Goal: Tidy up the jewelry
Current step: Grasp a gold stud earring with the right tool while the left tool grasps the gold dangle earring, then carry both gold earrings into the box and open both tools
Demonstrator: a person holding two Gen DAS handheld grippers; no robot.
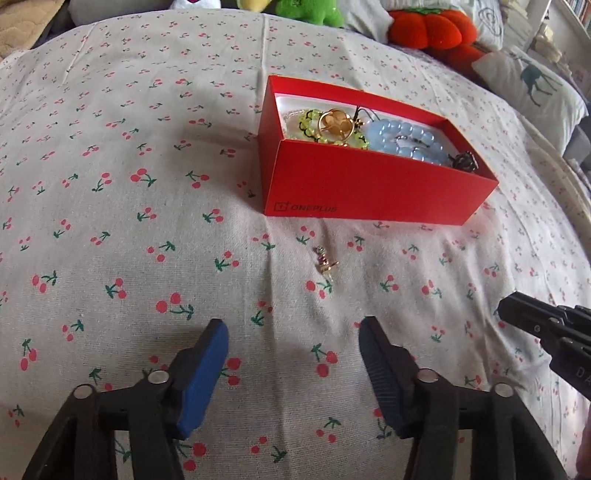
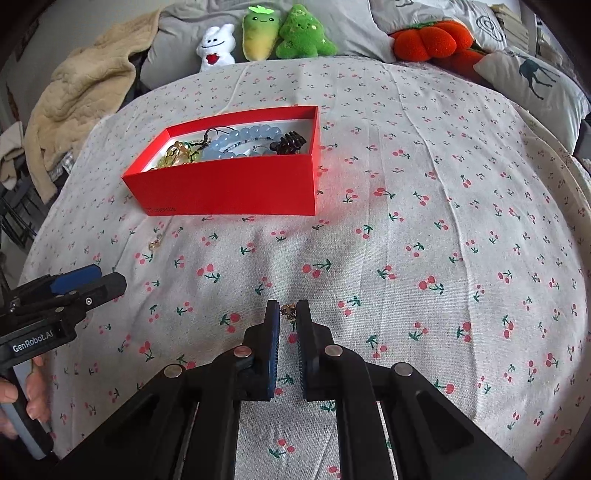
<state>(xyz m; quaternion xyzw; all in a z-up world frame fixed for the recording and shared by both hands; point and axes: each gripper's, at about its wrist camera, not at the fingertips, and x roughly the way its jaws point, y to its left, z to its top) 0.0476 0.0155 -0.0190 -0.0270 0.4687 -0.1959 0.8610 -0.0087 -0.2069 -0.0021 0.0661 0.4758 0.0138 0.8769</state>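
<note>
In the left wrist view, the left tongs [image 1: 293,341] are seen spread wide above the cherry-print bedspread [image 1: 110,221], with nothing between the blue pads [image 1: 201,380]. A small gold charm [image 1: 325,264] lies on the cloth ahead of them, between the tongs and the red box [image 1: 369,188], and just clear of the box's near wall. Inside the box a blue bead bracelet [image 1: 406,138], a green bead bracelet [image 1: 314,127], a gold ring piece [image 1: 336,122] and a dark piece [image 1: 463,160] are held. The tip of the right tongs [image 1: 517,314] is seen at the right edge; how it stands cannot be told from here.

In the right wrist view, the right tongs [image 2: 287,308] are drawn nearly together, and a small gold earring [image 2: 288,311] is pinched between the tips, low over the bedspread [image 2: 424,184]. The red box [image 2: 229,184] sits well ahead and to the left, with the blue bracelet [image 2: 240,142], the gold piece [image 2: 175,153] and the dark piece [image 2: 290,142] in it. The gold charm [image 2: 155,243] is seen on the cloth just before the box's near left corner. The left tongs [image 2: 99,280] enter at the left, gripped by a hand [image 2: 33,391]. Plush toys [image 2: 266,33] and pillows [image 2: 532,85] are lined along the far end of the bed.
</note>
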